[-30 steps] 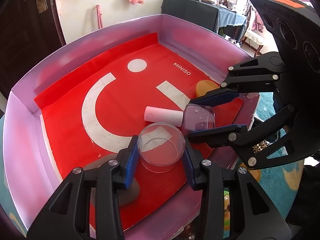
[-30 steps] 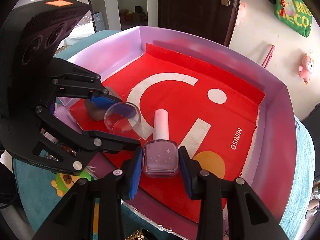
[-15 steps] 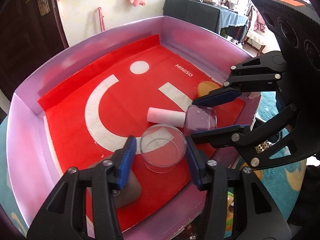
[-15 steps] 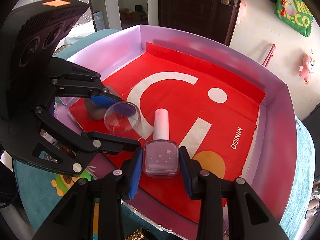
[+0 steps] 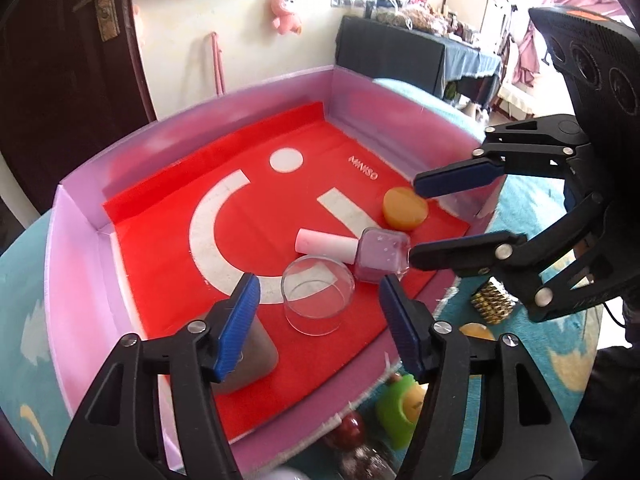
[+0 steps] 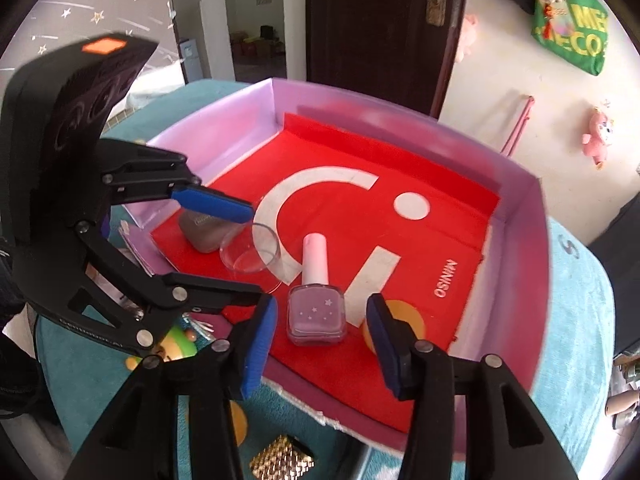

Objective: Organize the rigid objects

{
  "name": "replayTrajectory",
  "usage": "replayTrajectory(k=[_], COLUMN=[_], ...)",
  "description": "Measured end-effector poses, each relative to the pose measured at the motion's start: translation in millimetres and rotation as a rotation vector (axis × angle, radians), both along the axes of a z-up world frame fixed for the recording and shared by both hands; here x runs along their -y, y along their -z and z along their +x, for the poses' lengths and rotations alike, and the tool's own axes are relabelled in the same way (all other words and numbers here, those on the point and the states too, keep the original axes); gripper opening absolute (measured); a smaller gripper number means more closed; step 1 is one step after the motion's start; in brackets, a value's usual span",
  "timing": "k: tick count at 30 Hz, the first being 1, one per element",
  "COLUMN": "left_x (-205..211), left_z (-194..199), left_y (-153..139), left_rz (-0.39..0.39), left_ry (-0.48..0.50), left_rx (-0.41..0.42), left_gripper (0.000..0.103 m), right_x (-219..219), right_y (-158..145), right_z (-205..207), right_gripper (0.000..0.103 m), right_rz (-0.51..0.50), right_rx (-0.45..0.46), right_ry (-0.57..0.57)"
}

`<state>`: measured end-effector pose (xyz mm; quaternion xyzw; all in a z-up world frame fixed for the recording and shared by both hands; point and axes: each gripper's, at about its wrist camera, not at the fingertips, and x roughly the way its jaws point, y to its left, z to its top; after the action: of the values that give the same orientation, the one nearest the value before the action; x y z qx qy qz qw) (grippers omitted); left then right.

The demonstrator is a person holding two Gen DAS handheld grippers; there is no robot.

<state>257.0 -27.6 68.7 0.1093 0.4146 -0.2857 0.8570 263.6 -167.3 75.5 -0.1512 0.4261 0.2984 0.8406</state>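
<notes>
Clear cup [image 5: 318, 300] and nail polish bottle [image 6: 317, 312] lie on the tray's red liner [image 5: 168, 248], near its front edge. Left gripper [image 5: 318, 322] and right gripper [image 6: 320, 340] jaws opening, pads clear of both (nothing held). Withdraw straight; avoid nudging either.

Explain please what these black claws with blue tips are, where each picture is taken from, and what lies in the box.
No robot: a person carries one hand-held gripper per hand, each with a camera looking along its fingers. The left hand-held gripper and the right hand-held gripper are both opening and hold nothing. In the purple box, on a red sheet, lie a clear cup, a nail polish bottle, an orange disc and a grey stone. Cup and bottle sit free between the open pads.
</notes>
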Motion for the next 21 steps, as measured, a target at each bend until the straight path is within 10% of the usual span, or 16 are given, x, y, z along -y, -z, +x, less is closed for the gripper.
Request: replayTrajectory(k=[21], left_x=[-23], left_z=[-115], left_y=[-81], left_rz=[-0.166], left_ry=[-0.262], left_rx=[0.297], left_gripper=[0.093], right_x=[41], right_y=[-91], right_z=[-109], right_gripper=[0.1], right_rz=[0.192], right_rx=[0.24], right_ry=[0.143])
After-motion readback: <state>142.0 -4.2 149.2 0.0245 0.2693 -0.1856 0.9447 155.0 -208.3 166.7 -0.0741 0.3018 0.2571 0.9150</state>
